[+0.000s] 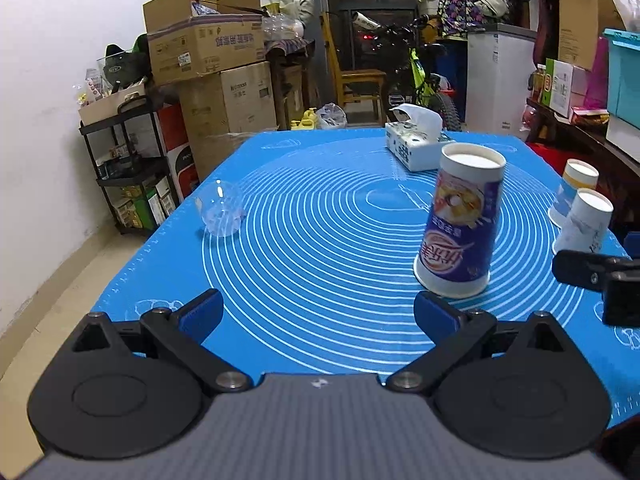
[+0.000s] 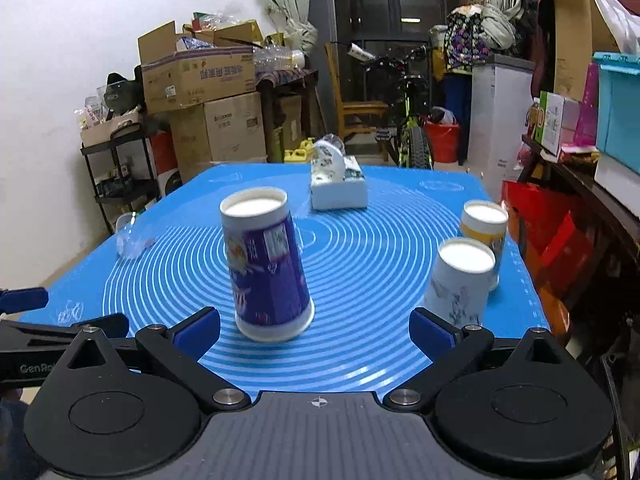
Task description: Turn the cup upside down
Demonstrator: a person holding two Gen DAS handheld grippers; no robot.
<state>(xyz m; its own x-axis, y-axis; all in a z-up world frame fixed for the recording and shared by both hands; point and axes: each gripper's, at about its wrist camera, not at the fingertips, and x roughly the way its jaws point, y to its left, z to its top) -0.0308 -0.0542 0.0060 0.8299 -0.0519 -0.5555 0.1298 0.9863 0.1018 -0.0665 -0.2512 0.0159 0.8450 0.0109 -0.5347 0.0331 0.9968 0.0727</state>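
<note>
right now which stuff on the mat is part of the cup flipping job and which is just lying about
Part of the job:
- purple cup, bottom up
- two smaller paper cups, bottom up
- left gripper and right gripper, both open and holding nothing

Lying about:
- tissue box
- clear plastic cup on its side
- blue mat

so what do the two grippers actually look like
Both match: the left gripper and right gripper have blue finger pads on black linkage arms with silver pivot pins, round black discs either side, and a grey ribbed body. "GenRo" lettering shows on the left one.
</note>
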